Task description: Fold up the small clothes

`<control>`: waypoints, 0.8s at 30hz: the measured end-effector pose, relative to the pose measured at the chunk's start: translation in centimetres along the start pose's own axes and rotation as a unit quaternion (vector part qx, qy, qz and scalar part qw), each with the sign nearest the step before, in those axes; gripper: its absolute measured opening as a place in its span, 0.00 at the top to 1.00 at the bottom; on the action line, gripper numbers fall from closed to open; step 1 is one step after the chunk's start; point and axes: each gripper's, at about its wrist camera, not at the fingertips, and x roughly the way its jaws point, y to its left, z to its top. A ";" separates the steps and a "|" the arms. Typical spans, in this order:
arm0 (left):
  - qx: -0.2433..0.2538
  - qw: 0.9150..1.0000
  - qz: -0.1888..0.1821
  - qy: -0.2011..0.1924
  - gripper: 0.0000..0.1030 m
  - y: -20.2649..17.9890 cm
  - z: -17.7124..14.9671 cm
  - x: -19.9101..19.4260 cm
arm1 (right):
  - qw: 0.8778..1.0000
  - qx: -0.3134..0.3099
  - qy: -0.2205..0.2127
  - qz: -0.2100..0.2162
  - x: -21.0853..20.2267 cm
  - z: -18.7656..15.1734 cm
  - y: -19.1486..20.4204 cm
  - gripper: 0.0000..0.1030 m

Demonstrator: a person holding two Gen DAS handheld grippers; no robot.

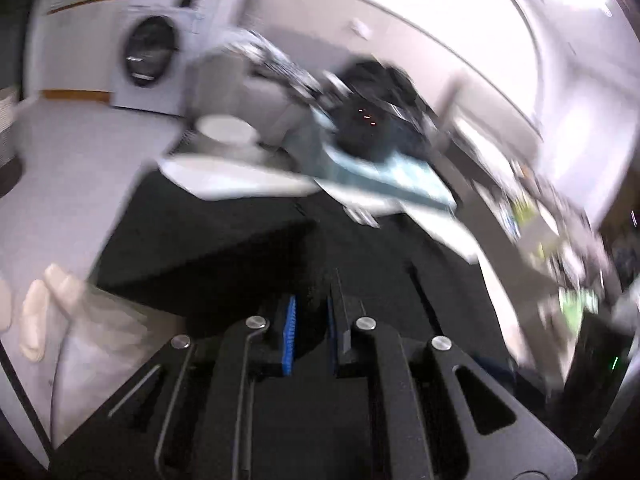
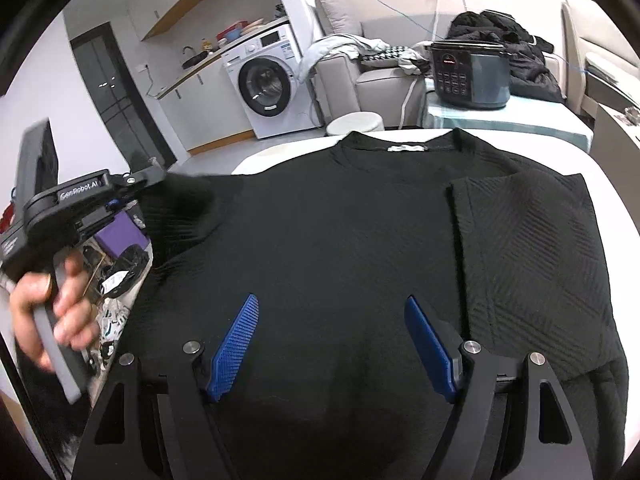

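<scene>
The black top (image 2: 340, 240) lies spread on the white worktop (image 2: 612, 184), neckline toward the far edge. Its sleeve on the right side is already folded in over the body, and the opposite sleeve (image 2: 180, 208) is lifted off the surface. The left gripper (image 2: 138, 194), held in the person's hand (image 2: 44, 304), has its fingers pressed together on that sleeve's edge; the left wrist view confirms dark cloth between the blue pads (image 1: 289, 332), though that picture is badly smeared, so how deep the bite goes is hard to say.

The main risk is a shallow pinch. If only the hem's rim is caught, the knit could slide out partway across and drop in a crumpled heap instead of a flat flap. A second risk is drag: the body of the top is not pinned, since the right gripper (image 2: 332, 344) hovers over the lower middle with its fingers spread and nothing between them. A quick pull on the sleeve could tow the whole garment sideways, skewing the neckline and loosening the fold already made on the right.

The worktop edge is close on the left, so a slack sleeve could also fall over the side. The pressure cooker (image 2: 468, 76) behind stands well apart and poses no hazard.
</scene>
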 end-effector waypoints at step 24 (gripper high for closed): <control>-0.166 0.985 0.026 0.049 0.52 12.1 -3.9 1.5 | 0.995 0.002 0.053 0.085 6.4 0.7 2.8 0.25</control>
